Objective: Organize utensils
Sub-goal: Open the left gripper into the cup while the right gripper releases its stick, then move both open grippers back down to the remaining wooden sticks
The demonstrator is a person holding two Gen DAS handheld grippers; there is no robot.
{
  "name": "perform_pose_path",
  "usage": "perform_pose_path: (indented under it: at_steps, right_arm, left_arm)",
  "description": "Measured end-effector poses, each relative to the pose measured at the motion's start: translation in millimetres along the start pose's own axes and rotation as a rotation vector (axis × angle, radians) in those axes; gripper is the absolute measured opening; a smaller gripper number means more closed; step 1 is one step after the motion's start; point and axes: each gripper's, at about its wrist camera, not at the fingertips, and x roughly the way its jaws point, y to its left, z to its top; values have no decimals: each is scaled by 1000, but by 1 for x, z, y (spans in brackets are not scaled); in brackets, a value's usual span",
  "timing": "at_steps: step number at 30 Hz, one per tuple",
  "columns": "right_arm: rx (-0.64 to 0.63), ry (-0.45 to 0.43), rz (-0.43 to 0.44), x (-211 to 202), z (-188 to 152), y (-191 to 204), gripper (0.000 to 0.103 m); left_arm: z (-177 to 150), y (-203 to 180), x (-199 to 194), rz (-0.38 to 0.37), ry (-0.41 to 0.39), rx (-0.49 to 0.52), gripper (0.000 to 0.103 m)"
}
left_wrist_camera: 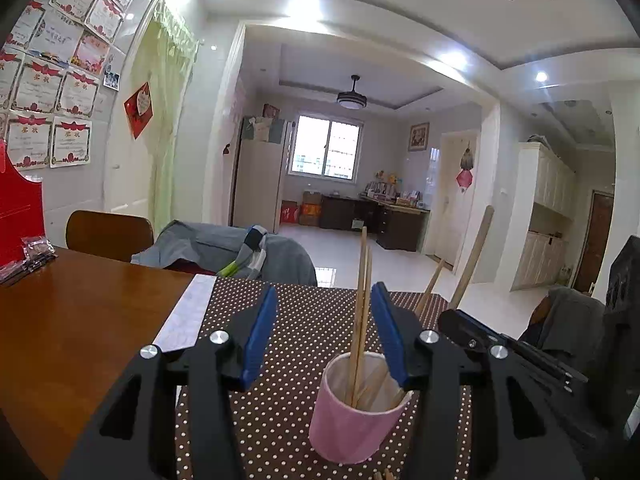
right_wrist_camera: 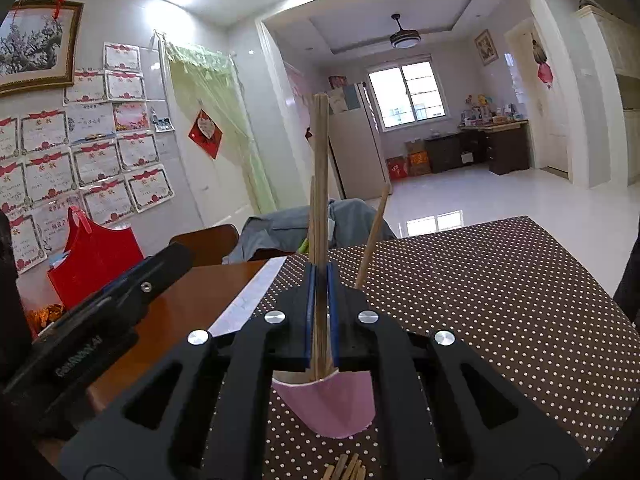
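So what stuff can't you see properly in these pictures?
- Pink cup, right wrist view: its rim and inside are hidden behind the right gripper.
- Loose wooden sticks, right wrist view: cut off by the bottom edge, so no count.
- Writing on the wall certificates, left wrist view: too small to read.
- Cup bottom, left wrist view: hidden by its own wall.

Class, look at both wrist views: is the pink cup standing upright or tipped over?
Upright. The pink cup stands on the dotted cloth with its open mouth facing up and chopsticks rising out of it.
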Motion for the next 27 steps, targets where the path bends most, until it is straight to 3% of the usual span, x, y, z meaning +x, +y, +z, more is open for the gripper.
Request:
perform_pose_path:
  at_steps: [4,6,8,12,18,22,27]
  right_arm:
    - [10,15,-20,-2,-1,-2,12]
    - [13,13,-26,-6,-1,-2,34]
    - [12,2,-28,-11,-1,-2,46]
    - [6,-4,-38,-24,-1,-4,46]
    - [10,39,-66,-43,-8,-17,48]
    - [13,143,-87,-53,-25,-27,51]
    - [-7,287,-117,-65,-55,-36,54]
  left_arm:
    - [-2,0,-3,3,33,2,49]
    - [-2,-1,-4,3,47,3,49]
    - [-4,-1,-7,0,65,6,50]
    - [-8,-2,-14,-3,109,18,50]
    - [-23,-9,-19,-35,263,61,52]
    - [-46,-13,-15,-96,442,73,53]
    - [-79,-17,-13,-144,606,64,53]
